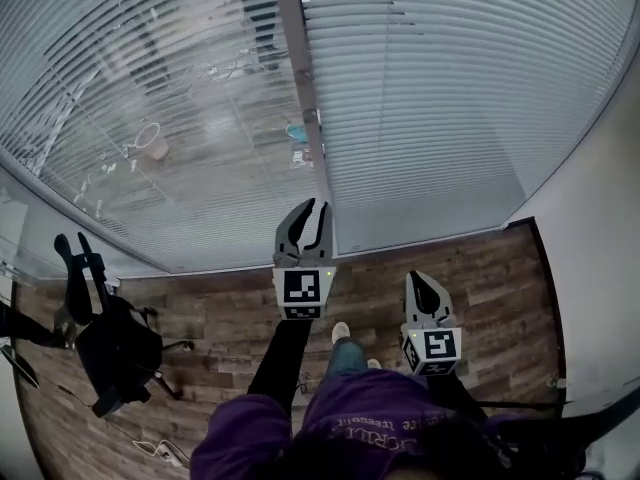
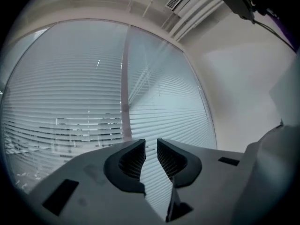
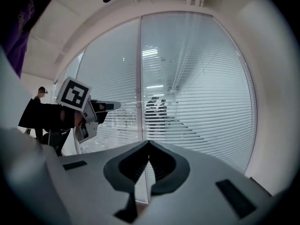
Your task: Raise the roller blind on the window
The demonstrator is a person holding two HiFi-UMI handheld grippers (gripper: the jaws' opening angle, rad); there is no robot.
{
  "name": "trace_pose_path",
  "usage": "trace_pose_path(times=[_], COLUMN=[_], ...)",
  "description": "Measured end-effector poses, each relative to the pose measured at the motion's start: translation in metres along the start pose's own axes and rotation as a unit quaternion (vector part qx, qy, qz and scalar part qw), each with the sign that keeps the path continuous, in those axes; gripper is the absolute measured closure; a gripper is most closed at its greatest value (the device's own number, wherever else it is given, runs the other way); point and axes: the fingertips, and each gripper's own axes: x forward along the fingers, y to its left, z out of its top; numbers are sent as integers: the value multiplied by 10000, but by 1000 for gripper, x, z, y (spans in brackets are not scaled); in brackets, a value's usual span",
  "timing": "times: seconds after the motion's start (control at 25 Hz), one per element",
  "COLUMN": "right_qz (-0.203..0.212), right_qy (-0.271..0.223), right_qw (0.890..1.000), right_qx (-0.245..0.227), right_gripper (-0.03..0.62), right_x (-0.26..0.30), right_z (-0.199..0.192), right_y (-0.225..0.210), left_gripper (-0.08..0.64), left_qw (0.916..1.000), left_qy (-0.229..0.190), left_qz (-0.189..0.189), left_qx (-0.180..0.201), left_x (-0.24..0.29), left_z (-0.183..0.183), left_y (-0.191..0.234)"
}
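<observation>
A window wall fills the background, split by one vertical mullion [image 1: 300,78] into two glazed panels, above a floor [image 1: 500,268] of wood planks. Two slatted blinds hang there, one per panel: the left blind [image 1: 130,98] and the right blind [image 1: 450,98]. Both are down over all the glass that shows, with their slats lying level. One black office chair [image 1: 115,353] stands on the floor at the left of the head view, near the window's foot.

The person, in a purple top with a black sleeve [image 1: 280,363], holds two tools. The left tool [image 1: 315,208] is stretched out level towards the mullion's lower part. Its jaws stand a little apart, with a narrow gap and nothing between them, and it is apart from the slats. The right tool [image 1: 420,283] sits lower and nearer the body, facing the right blind. Its jaw tips meet, and it holds nothing. Each tool carries one cube with square markers.
</observation>
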Motion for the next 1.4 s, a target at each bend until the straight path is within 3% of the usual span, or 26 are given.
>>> trace_pose_path(times=[0.16,0.32,0.6,0.84,1.04,1.24,1.4], right_qz=[-61,-165,-310,-445,-350,-355,-374], right_qy=[-211,-232,-121,-171,-240,-289,-280], right_qw=[9997,9996,9994,9989,9991,9989,9989], right_qx=[-82,-63,-16,-3,-76,-91,-81], right_gripper=[594,594,594,594,594,594,594], right_x=[50,86,108,110,112,112,115], right_z=[26,38,39,46,54,59,56], right_y=[3,8,-3,-26,-30,-39,-45], left_gripper=[485,454,431,431,430,430,431], left_qw=[9993,9927,9661,9397,9313,9131,9119], left_qy=[251,752,1149,1314,1498,1529,1560], left_qz=[-32,-59,219,489,663,780,823], left_qx=[291,939,2303,3118,3254,3699,3706], left_x=[51,100,155,174,180,188,190], left_z=[-5,-26,-30,-22,-20,-11,-13], left_y=[35,61,86,92,97,96,102])
